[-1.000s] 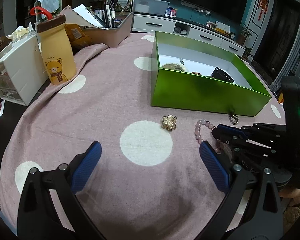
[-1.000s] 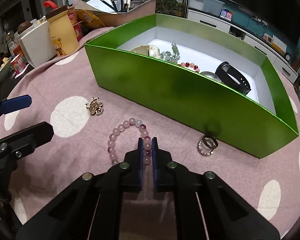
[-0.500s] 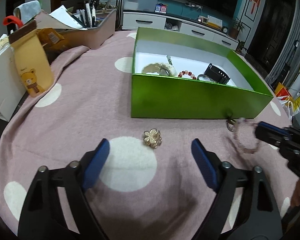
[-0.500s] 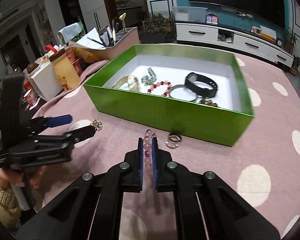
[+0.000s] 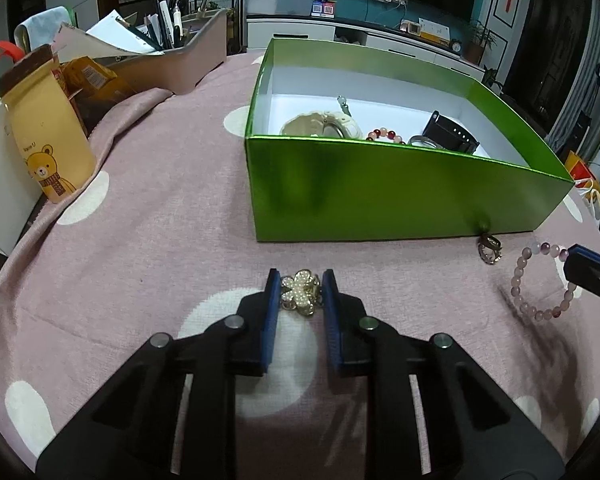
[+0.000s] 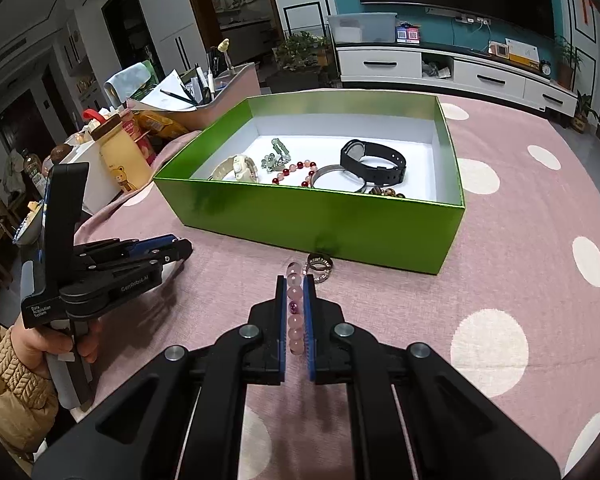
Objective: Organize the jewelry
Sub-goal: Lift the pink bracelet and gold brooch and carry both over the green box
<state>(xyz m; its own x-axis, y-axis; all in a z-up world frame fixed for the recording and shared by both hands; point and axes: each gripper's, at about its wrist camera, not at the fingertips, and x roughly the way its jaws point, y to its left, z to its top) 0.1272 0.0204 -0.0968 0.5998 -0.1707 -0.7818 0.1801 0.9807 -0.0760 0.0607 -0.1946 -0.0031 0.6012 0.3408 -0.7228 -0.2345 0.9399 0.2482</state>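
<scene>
My left gripper (image 5: pixel 300 280) is shut on a gold flower brooch (image 5: pixel 302 294) on the pink dotted tablecloth, in front of the green box (image 5: pixel 380 192). My right gripper (image 6: pixel 295 284) is shut on a pink bead bracelet (image 6: pixel 294 308) and holds it above the cloth; the bracelet also shows hanging from it in the left wrist view (image 5: pixel 540 284). A ring (image 6: pixel 320 268) lies by the box's front wall. The box (image 6: pixel 300 216) holds a black watch (image 6: pixel 374 160), a beige watch (image 6: pixel 238 168), a red bead bracelet and a bangle.
A yellow bear bottle (image 5: pixel 46 136) and a white box stand at the left. A pink desk organizer (image 5: pixel 180 60) with pens and papers stands behind. The left gripper and the hand holding it show in the right wrist view (image 6: pixel 180 248).
My left gripper has moved forward and closed on the brooch. My right gripper has lifted the pink bracelet off the cloth and pulled back and up.
</scene>
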